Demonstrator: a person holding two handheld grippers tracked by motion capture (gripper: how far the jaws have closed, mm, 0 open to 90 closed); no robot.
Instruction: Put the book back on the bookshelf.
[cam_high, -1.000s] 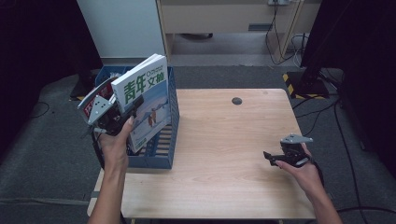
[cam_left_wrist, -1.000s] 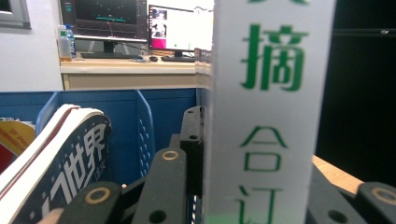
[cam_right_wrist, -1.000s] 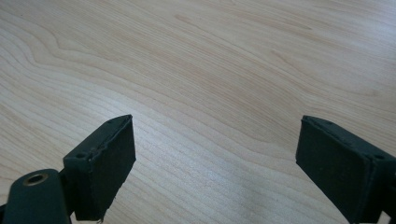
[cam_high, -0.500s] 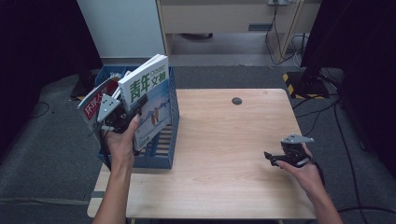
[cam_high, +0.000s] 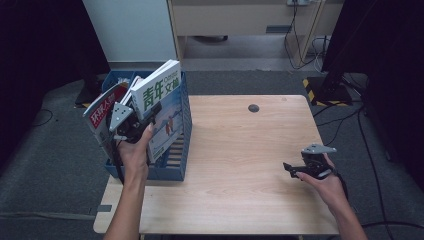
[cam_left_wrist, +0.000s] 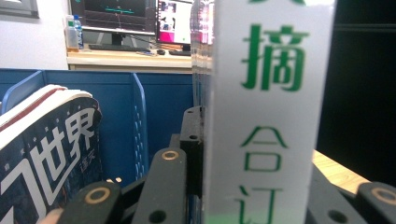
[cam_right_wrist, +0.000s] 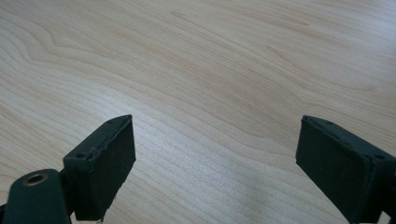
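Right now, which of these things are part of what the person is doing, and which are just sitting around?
In use:
- left claw, clamped on the thick white book
- blue file rack
- red magazine in the rack

Just lying about:
- right claw, open, nothing in it
- wooden table
- small dark disc

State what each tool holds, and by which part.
Left tool grips the white-and-green book across its spine edge, above the blue file rack. Right tool holds nothing.
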